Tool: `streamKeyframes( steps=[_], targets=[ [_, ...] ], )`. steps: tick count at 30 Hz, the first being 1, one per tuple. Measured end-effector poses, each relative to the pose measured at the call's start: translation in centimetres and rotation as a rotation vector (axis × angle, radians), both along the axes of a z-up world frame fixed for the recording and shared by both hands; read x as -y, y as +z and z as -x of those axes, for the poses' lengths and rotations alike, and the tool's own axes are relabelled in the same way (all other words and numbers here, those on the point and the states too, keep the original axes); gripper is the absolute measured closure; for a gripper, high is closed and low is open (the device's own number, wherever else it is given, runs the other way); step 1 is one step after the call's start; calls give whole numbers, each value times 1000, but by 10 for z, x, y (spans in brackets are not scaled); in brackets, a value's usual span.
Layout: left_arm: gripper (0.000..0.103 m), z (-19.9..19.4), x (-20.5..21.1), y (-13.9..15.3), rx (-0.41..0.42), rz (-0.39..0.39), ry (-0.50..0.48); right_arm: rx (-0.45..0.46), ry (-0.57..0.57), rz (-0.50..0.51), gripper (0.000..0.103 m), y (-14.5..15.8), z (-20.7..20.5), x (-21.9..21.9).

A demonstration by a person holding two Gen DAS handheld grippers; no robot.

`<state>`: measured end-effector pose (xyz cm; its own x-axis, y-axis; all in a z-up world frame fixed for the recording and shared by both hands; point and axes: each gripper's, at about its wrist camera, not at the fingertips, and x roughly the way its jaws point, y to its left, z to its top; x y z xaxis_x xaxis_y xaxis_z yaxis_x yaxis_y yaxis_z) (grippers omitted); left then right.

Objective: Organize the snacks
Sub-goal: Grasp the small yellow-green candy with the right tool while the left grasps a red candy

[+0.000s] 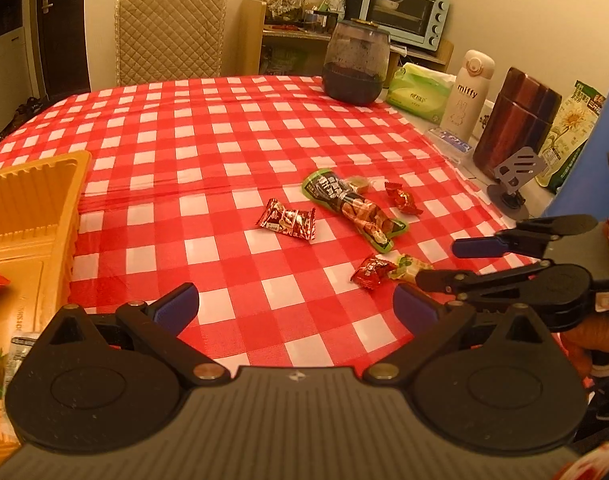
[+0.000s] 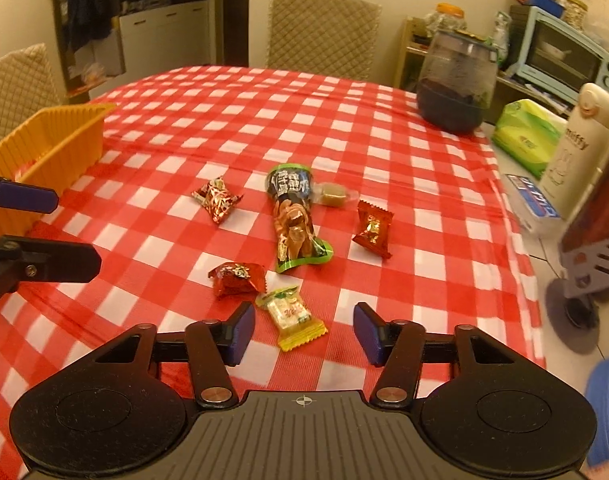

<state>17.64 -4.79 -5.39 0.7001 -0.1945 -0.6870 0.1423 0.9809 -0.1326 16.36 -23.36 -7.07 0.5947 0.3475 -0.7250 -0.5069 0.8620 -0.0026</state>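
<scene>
Both are wide open right now, nothing held in either. The right hand-held gripper [image 2: 302, 330] hovers low over the surface [image 2: 232, 104], and a yellow-green wrapped candy [image 2: 290, 316] lies flat right between its blue pads [image 2: 240, 334], a bit ahead of the tips, not touching either one as far as I can tell. Just ahead and to the left of that is a red candy [image 2: 237, 279], touching or nearly touching the yellow-green one at the corner. Farther ahead, a long green-edged snack pack [image 2: 294, 220] lies roughly lengthwise away from the gripper. Right of it sits another red candy [image 2: 372, 229], left of it a red-and-silver candy [image 2: 217, 199], and at its far right end a small tan candy [image 2: 333, 195], just beside the pack.

The left hand-held gripper [image 1: 296, 308] is also spread wide, hanging over bare checkered cloth with nothing between the fingers. The right one pokes in from its right side, just beyond its right finger. To its left sits an orange tray [image 1: 32, 208] with a few wrapped snacks already in the near part, mostly cut off by the frame edge so I can't say much about them.

Way out past the candies, toward the far right: a dark glass jar [image 2: 456, 84], a green tissue pack [image 2: 528, 136] and a white miffy bottle [image 2: 576, 140].
</scene>
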Motion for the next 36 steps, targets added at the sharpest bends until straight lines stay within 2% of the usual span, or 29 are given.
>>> streamKeyframes(
  steps=[7,9,12,16,19,21,28,31,33,36],
  targets=[
    [1,-9,3,-11,-11,11,-5,-23,29,18,65,-14,-17,-6],
    [1,-12,4,-14,-13,9,-9,-24,36,11,80,-14,-17,-8],
    [1,-16,5,-18,-9,7,-17,-30,26,21,81,-13,-16,-12],
    [2,-24,12,-23,12,12,-51,-30,-82,-23,81,1,-12,-5],
    [10,-32,22,-29,22,17,-105,-24,-181,-76,81,13,-8,5],
    [14,-38,31,-33,22,-12,-131,-37,-234,-102,81,15,-6,10],
    [32,-52,53,-44,50,-38,-213,-58,-277,-93,81,16,-3,12],
    [46,-55,61,-48,56,-72,-242,-58,-313,-99,81,15,-4,17],
    [59,-58,64,-50,52,-88,-251,-54,-334,-100,81,15,-4,21],
    [70,-60,66,-52,52,-95,-270,-50,-359,-104,81,16,-5,25]
  ],
)
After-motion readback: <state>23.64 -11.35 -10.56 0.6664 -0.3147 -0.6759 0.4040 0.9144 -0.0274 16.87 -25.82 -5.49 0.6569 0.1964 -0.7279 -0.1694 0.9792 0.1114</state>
